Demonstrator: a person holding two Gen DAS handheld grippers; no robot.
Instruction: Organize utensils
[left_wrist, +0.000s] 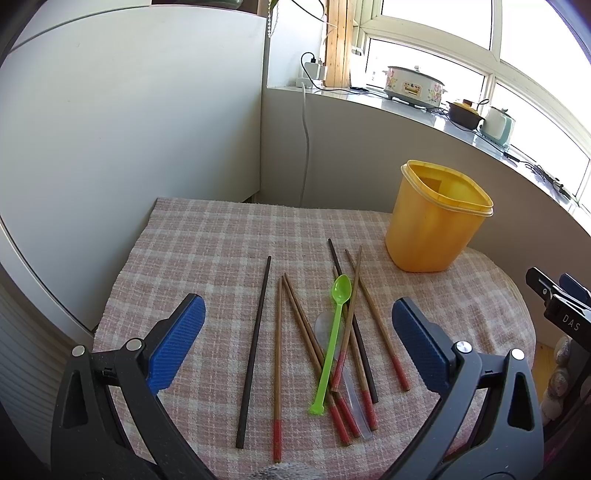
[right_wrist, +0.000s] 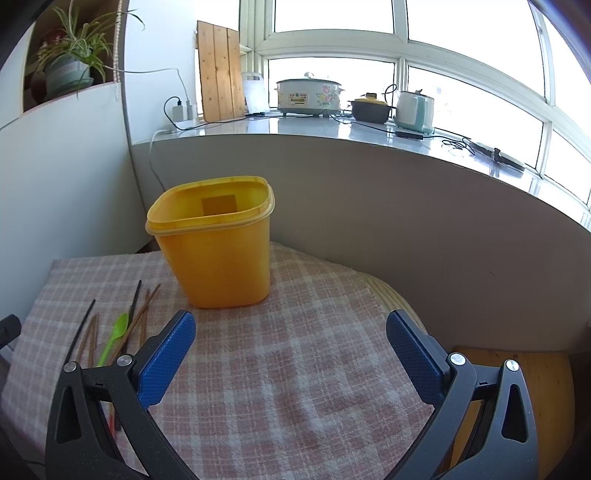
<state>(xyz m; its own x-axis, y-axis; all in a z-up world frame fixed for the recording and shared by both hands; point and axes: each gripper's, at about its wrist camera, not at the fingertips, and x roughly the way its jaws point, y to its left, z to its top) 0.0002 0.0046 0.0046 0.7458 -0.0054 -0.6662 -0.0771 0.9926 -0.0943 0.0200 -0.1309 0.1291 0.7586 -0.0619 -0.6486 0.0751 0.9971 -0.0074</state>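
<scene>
Several wooden chopsticks with red ends (left_wrist: 277, 369), two black chopsticks (left_wrist: 256, 347), a green plastic spoon (left_wrist: 332, 339) and a clear spoon (left_wrist: 325, 326) under it lie loose on the checked cloth (left_wrist: 207, 236). An empty yellow tub (left_wrist: 432, 218) stands upright at the back right. My left gripper (left_wrist: 298, 332) is open above the utensils, holding nothing. My right gripper (right_wrist: 291, 343) is open and empty over bare cloth, in front of the tub (right_wrist: 214, 243); the utensils (right_wrist: 118, 332) lie to its left.
A white cabinet (left_wrist: 129, 110) stands left of the table. A grey wall and a window ledge with cookers (right_wrist: 308, 94) and cables run behind. The table's wooden edge (right_wrist: 517, 369) shows at the right. The right gripper's body (left_wrist: 557, 306) shows at the left view's right edge.
</scene>
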